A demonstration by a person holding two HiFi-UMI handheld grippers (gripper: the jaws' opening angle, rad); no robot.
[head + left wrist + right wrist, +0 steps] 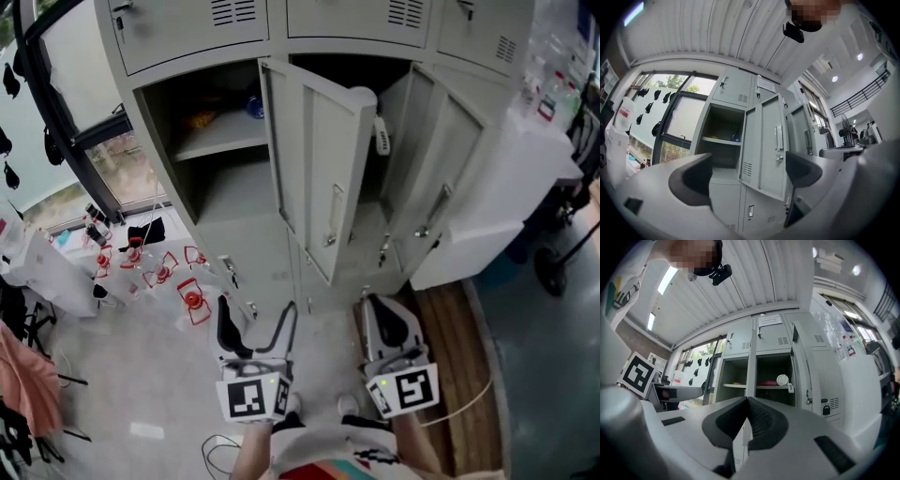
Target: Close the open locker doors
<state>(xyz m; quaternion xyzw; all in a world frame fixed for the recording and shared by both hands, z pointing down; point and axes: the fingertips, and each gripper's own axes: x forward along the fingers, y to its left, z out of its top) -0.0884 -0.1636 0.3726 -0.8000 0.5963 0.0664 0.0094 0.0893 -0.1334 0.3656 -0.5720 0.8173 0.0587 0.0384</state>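
A bank of grey lockers (281, 244) stands in front of me. The left compartment (211, 141) is open and its door (323, 178) swings out towards me. Beside it a second door (441, 187) also stands open, in front of a dark compartment holding a white roll (361, 97). My left gripper (255, 328) is open and empty, low in front of the lockers and apart from them. My right gripper (386, 317) is shut on nothing. The left gripper view shows its open gripper (746, 173) facing the first door (764, 140). In the right gripper view the pads (759, 420) meet below both compartments.
Red-framed items (192, 300) and other clutter lie on the floor at the left by a window. A white counter (525, 178) adjoins the lockers on the right, with a wooden strip (459, 328) below it. A cable (220, 450) lies near my feet.
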